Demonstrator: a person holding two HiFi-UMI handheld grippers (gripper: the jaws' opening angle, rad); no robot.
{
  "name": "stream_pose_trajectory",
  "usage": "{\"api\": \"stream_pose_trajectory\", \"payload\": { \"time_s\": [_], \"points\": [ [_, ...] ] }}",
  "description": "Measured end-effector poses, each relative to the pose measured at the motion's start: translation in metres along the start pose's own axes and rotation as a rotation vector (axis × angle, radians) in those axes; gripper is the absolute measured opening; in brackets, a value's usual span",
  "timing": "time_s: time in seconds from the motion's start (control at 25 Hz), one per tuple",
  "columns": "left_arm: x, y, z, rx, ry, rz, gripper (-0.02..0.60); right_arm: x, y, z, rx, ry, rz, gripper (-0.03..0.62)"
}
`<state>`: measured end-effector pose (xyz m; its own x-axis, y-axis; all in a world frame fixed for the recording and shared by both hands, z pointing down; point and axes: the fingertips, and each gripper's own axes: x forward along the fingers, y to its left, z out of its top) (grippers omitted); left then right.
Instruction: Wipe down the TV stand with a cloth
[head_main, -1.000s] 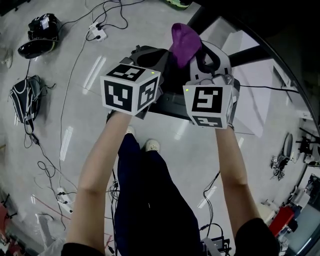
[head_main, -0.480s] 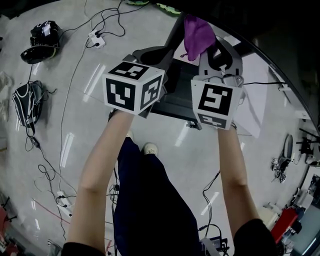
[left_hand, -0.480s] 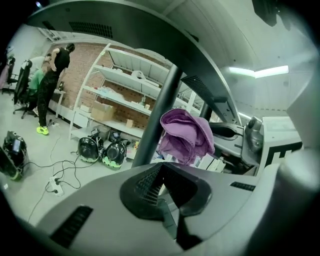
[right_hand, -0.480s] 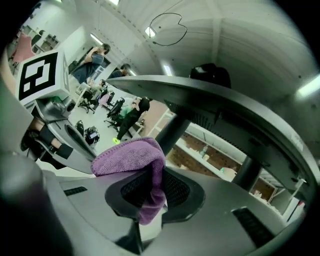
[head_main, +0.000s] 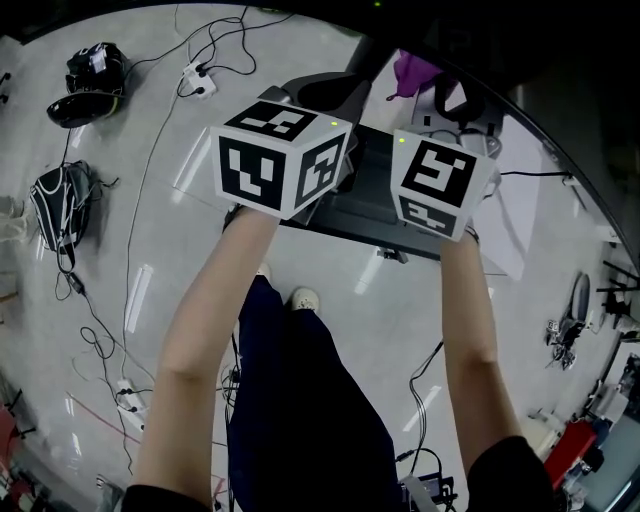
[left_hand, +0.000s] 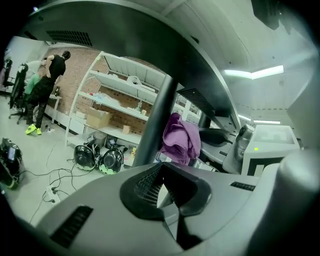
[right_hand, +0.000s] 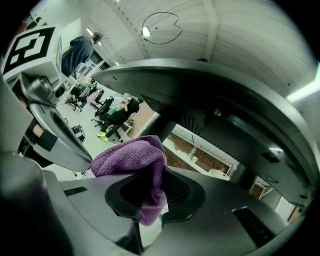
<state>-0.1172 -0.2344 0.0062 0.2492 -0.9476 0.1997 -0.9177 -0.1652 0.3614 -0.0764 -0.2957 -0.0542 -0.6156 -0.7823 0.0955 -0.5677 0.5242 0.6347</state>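
A purple cloth (head_main: 415, 70) hangs from my right gripper (head_main: 432, 88), which is shut on it; in the right gripper view the cloth (right_hand: 131, 153) bulges out over the pinched pads of the right gripper (right_hand: 152, 200). My left gripper (head_main: 343, 92) is beside it at the same height. Its jaws (left_hand: 164, 186) are closed together with nothing between them, and the cloth (left_hand: 180, 137) shows just beyond them. The TV stand's black base (head_main: 345, 215) lies on the floor under both grippers. Its dark post (left_hand: 154, 125) rises ahead, with a large dark slab overhead.
Bags (head_main: 62, 205) and a dark pack (head_main: 88, 75) lie on the floor at left, with a power strip (head_main: 196, 80) and trailing cables. A white sheet (head_main: 520, 210) lies at right. Shelving (left_hand: 115, 100), helmets (left_hand: 97, 159) and people stand beyond.
Both grippers have moved farther forward, toward the top of the head view. The purple cloth went with the right gripper and now sits near the dark upper edge.
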Motion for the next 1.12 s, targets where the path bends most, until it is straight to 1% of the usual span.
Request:
{"api": "stream_pose_trajectory", "payload": {
  "time_s": [0.32,0.64,0.8,1.12],
  "points": [
    [0.009,0.021,-0.029,-0.023,0.05,0.013,0.006,0.021,0.025,-0.012,-0.041,0.022,0.038,0.064],
    [0.017,0.028,-0.045,-0.032,0.079,0.019,0.006,0.026,0.037,-0.036,-0.055,0.066,0.078,0.064],
    [0.02,0.038,-0.056,-0.048,0.092,0.027,0.006,0.031,0.049,-0.047,-0.077,0.084,0.098,0.064],
    [0.026,0.046,-0.077,-0.065,0.122,0.034,0.006,0.033,0.071,-0.074,-0.126,0.136,0.17,0.064]
  ]
}}
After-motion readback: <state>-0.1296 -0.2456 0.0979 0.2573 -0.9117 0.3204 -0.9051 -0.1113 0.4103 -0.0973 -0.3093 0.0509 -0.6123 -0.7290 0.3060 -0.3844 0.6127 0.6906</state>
